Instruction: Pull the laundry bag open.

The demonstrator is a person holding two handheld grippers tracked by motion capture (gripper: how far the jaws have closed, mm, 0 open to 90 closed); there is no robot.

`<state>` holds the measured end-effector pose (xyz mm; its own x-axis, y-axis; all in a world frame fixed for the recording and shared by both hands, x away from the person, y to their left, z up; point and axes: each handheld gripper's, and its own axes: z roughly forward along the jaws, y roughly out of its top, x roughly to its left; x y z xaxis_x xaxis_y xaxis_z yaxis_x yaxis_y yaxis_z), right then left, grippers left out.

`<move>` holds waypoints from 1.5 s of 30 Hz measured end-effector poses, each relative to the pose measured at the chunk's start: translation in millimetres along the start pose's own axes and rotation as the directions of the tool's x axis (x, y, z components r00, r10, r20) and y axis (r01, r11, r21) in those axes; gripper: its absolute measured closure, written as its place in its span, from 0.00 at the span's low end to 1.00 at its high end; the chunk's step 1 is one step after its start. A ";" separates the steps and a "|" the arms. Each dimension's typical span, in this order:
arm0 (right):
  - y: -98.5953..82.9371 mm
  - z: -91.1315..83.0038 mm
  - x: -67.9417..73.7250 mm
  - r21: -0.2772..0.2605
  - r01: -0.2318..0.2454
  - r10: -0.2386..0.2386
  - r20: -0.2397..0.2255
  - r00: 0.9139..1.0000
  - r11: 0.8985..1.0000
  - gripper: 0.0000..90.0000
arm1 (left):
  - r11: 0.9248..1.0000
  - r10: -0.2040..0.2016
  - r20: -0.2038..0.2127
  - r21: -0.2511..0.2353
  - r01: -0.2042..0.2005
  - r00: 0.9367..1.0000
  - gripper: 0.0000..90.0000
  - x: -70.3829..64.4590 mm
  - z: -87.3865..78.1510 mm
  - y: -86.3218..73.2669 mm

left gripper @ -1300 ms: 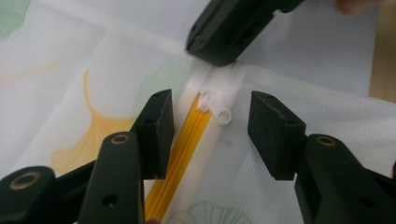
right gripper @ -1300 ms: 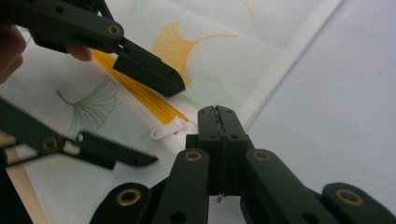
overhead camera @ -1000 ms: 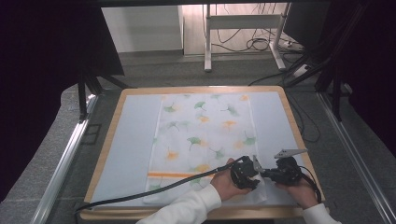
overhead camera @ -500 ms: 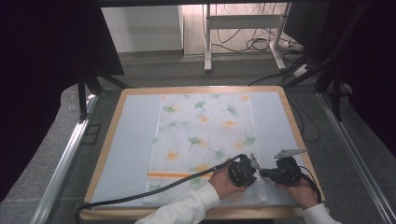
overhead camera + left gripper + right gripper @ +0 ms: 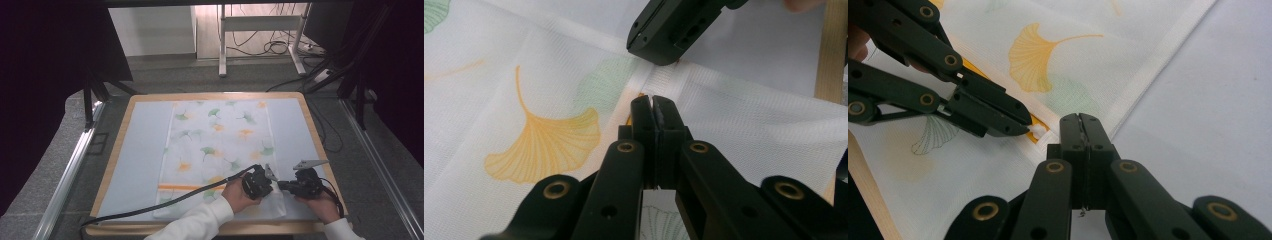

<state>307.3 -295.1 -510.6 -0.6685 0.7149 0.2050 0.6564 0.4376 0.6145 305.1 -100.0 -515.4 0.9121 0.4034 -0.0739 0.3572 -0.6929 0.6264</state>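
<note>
Left hand-held gripper (image 5: 654, 107) pinches cloth (image 5: 549, 90) hem beside right hand-held gripper (image 5: 659, 50).

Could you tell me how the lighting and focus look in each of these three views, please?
High view: even light on the cloth, dark surroundings, bright floor beyond, hands small and soft. Left gripper view: left gripper and cloth weave sharp, nearest linkage slightly soft, no glare. Right gripper view: right gripper crisp, flat light, faint shadow under the left gripper.
</note>
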 end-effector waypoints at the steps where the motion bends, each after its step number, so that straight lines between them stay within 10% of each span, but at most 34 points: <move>1: 0.0 0.1 0.0 0.000 0.000 0.000 0.000 1.000 1.000 0.99 | 1.000 -0.004 0.003 0.000 0.004 1.000 1.00 0.4 0.0 -0.1; 23: 1.7 1.8 4.9 0.017 0.030 -0.030 0.027 0.999 0.999 0.99 | 0.998 -0.058 0.051 -0.003 0.058 0.997 1.00 8.4 -4.6 -7.2; 32: 0.9 1.6 3.6 0.010 0.026 -0.026 0.022 0.999 1.000 0.99 | 0.999 0.032 -0.017 -0.027 -0.033 0.999 0.79 7.5 -1.6 -5.0; 41: 1.1 1.4 2.8 0.012 0.018 -0.018 0.014 1.000 1.000 0.99 | 0.998 0.043 0.016 -0.039 -0.042 0.999 0.71 7.6 0.3 -4.6; 45: 1.1 1.3 2.7 0.013 0.017 -0.017 0.013 1.000 1.000 0.99 | 0.994 0.112 -0.052 0.017 -0.112 0.992 0.69 -3.9 3.9 5.4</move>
<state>306.7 -292.0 -510.4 -0.6752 0.7141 0.1847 0.6493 0.4566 0.6082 304.3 -107.6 -514.7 0.9347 0.3534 0.0374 0.2565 -0.7438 0.6173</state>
